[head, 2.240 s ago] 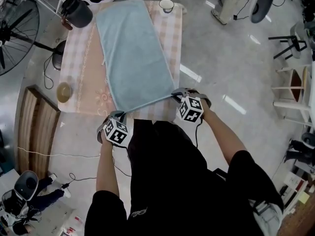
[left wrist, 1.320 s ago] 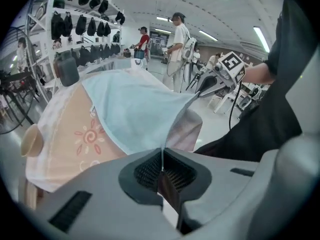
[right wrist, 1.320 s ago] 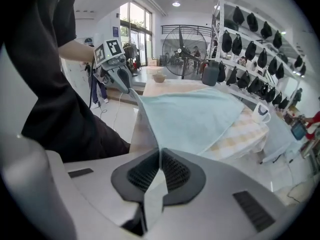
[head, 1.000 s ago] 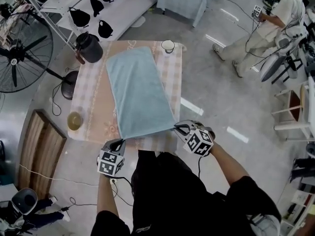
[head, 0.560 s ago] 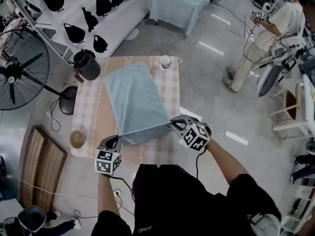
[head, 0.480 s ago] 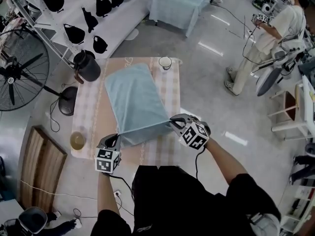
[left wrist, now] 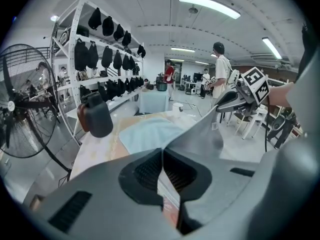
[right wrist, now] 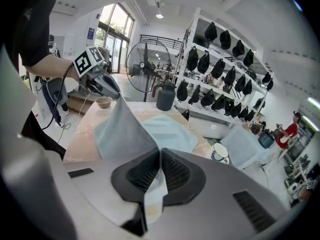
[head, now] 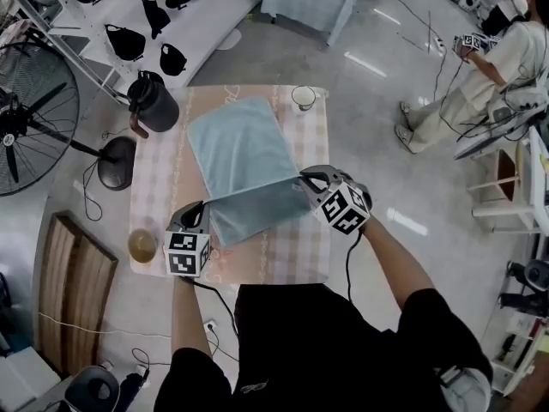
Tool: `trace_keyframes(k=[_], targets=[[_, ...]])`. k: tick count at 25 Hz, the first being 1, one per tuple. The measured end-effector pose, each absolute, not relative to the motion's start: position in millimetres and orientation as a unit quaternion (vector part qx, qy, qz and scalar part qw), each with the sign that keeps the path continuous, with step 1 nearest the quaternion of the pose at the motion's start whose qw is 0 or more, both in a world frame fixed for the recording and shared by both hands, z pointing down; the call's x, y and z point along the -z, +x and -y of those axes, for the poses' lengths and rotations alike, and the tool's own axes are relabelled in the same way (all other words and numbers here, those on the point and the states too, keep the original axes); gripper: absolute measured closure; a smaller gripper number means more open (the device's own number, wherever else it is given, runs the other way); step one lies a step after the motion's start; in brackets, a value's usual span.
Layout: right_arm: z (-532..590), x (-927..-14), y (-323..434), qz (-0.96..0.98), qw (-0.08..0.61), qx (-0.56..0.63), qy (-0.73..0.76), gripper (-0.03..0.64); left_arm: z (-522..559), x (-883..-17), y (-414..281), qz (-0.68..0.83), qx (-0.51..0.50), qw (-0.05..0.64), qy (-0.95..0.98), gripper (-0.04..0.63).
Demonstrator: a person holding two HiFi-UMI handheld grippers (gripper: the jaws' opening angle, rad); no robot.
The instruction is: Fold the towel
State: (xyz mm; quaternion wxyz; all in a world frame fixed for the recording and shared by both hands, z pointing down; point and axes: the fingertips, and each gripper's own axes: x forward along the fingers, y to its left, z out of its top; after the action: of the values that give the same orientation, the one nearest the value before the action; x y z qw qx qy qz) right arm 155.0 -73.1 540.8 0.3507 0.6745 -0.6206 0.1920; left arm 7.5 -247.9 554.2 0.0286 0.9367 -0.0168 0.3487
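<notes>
A light blue towel (head: 240, 144) lies lengthwise on the checked table (head: 163, 187). Its near edge is lifted off the table and hangs stretched between my two grippers over the towel's middle. My left gripper (head: 199, 215) is shut on the near left corner, and in the left gripper view the cloth (left wrist: 200, 134) rises from the closed jaws (left wrist: 162, 176). My right gripper (head: 303, 177) is shut on the near right corner, and in the right gripper view the towel (right wrist: 125, 129) runs from its jaws (right wrist: 159, 171) across to the left gripper (right wrist: 102, 84).
A dark jug (head: 154, 101) stands at the table's far left corner, a white cup (head: 303, 98) at the far right, a small bowl (head: 141, 245) at the near left. A floor fan (head: 26, 118) and a rack of black caps (head: 129, 33) are to the left. A person (head: 506, 58) stands far right.
Both grippers have carried the towel's near edge up off the table and away from me, towards the far end. The lifted part now hangs over the rest of the towel.
</notes>
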Motion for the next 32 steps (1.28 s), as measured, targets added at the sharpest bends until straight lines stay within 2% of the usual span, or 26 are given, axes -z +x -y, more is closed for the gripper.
trace_keyframes(k=[32], targets=[[267,-585,351,0.551,0.384,-0.195,0.715,0.598,438,-603,193,0.051,-0.342,0.018,0.938,0.58]])
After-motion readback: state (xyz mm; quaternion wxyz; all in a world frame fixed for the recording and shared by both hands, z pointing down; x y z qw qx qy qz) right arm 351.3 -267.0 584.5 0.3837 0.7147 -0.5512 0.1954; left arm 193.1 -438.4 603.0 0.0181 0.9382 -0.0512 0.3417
